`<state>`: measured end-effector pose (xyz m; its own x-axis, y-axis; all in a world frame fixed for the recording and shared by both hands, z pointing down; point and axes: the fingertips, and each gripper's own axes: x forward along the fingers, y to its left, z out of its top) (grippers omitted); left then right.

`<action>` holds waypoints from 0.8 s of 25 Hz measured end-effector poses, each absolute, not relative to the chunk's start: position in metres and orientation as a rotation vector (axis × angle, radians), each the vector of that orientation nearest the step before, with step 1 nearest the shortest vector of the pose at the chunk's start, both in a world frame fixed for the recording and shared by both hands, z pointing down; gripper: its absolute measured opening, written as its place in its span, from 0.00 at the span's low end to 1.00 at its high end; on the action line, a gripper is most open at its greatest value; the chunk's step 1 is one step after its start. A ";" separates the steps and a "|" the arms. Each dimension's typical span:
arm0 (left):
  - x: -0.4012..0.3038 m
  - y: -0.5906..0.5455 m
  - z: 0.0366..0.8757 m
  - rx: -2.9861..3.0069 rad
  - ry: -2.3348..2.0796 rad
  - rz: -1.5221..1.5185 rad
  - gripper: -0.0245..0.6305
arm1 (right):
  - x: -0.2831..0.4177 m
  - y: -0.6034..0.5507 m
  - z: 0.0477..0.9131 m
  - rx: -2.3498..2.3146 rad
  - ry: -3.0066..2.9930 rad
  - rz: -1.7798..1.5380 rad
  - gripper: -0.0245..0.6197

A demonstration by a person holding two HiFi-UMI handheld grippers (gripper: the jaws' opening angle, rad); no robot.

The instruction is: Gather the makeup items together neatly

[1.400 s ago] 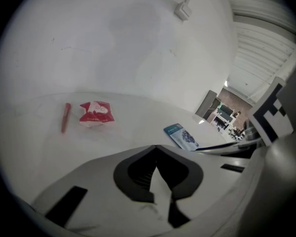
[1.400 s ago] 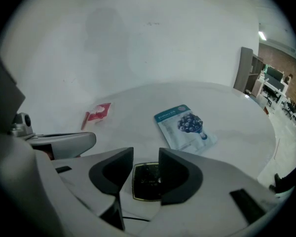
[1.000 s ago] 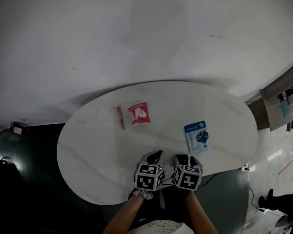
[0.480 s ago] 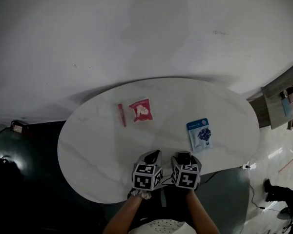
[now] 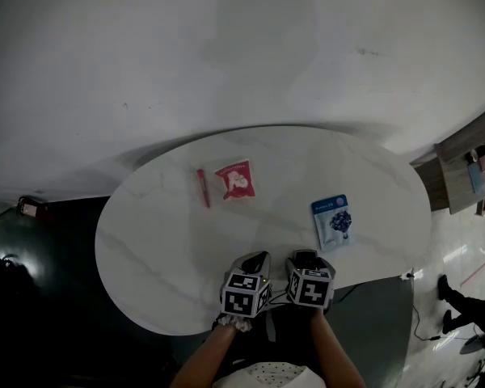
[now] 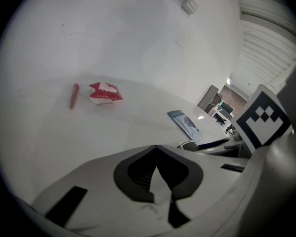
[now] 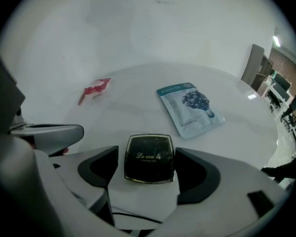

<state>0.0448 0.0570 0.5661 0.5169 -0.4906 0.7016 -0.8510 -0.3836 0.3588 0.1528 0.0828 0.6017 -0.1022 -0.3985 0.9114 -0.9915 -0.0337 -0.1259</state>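
A white oval marble table point(image 5: 162, 241) stands against a pale wall point(image 5: 226, 55), with dark floor point(image 5: 32, 314) at its 8 o'clock and a wooden shelf point(image 5: 469, 164) past 2. Both grippers sit at the 6 o'clock edge. The left gripper point(image 5: 257, 257) has its jaws pressed together, empty. The right gripper point(image 5: 305, 257) has just been opening its jaws; they stand spread, with a black compact point(image 7: 149, 158) lying between them, untouched. A red sachet point(image 5: 235, 180) and a red stick point(image 5: 202, 187) lie at 11, and a blue mask pack point(image 5: 333, 223) lies at 3.
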 end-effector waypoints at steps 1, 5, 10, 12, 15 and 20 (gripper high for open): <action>0.045 0.058 0.567 2.044 -1.085 0.649 0.08 | 0.153 0.083 0.602 1.482 -1.569 1.129 0.63; 0.049 0.062 0.568 2.040 -1.065 0.661 0.08 | 0.156 0.084 0.607 1.447 -1.535 1.172 0.63; 0.051 0.059 0.568 2.050 -1.064 0.654 0.08 | 0.160 0.087 0.609 1.411 -1.481 1.167 0.59; 0.051 0.059 0.567 2.049 -1.062 0.657 0.08 | 0.159 0.087 0.609 1.400 -1.469 1.162 0.59; 0.050 0.058 0.568 2.045 -1.063 0.658 0.08 | 0.159 0.086 0.610 1.394 -1.454 1.150 0.58; 0.050 0.055 0.569 2.034 -1.068 0.654 0.08 | 0.160 0.085 0.610 1.397 -1.440 1.142 0.58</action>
<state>0.0497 0.0554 0.5687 0.5247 -0.4710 0.7091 -0.8456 -0.3842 0.3706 0.1601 0.0854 0.6099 -0.0607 -0.2653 0.9623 -0.9974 -0.0218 -0.0689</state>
